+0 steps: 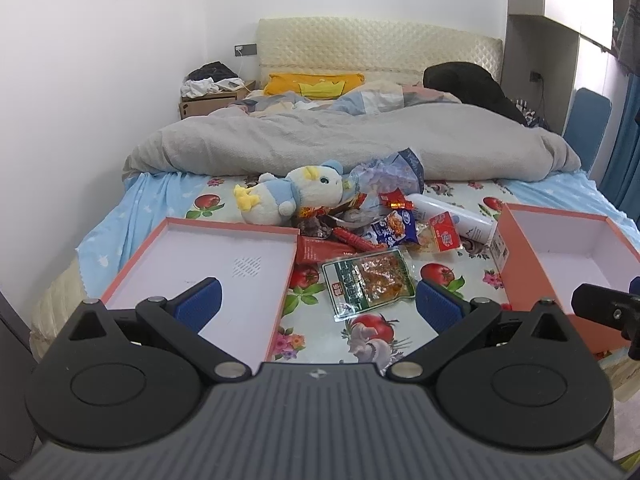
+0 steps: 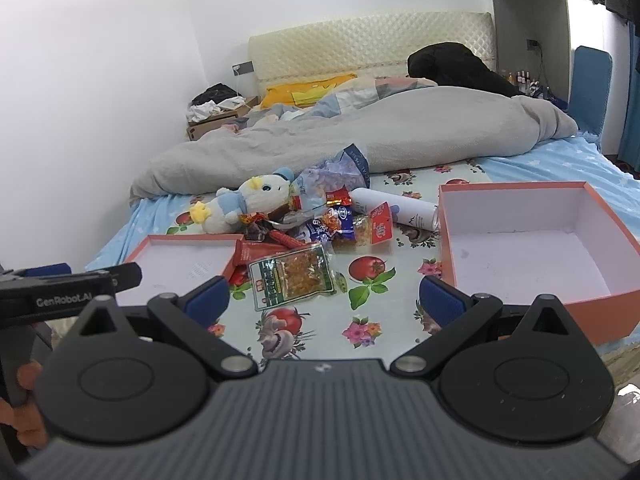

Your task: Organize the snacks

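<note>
A pile of snack packets lies on the bed between two orange boxes; it also shows in the right wrist view. A green packet lies nearest me. The shallow orange lid is on the left, the deeper orange box on the right. Both are empty. My left gripper is open, held low in front of the green packet. My right gripper is open, just right of it.
A blue-and-white plush toy and a white spray can lie among the snacks. A grey duvet covers the far half of the bed. A cardboard box stands by the headboard at left.
</note>
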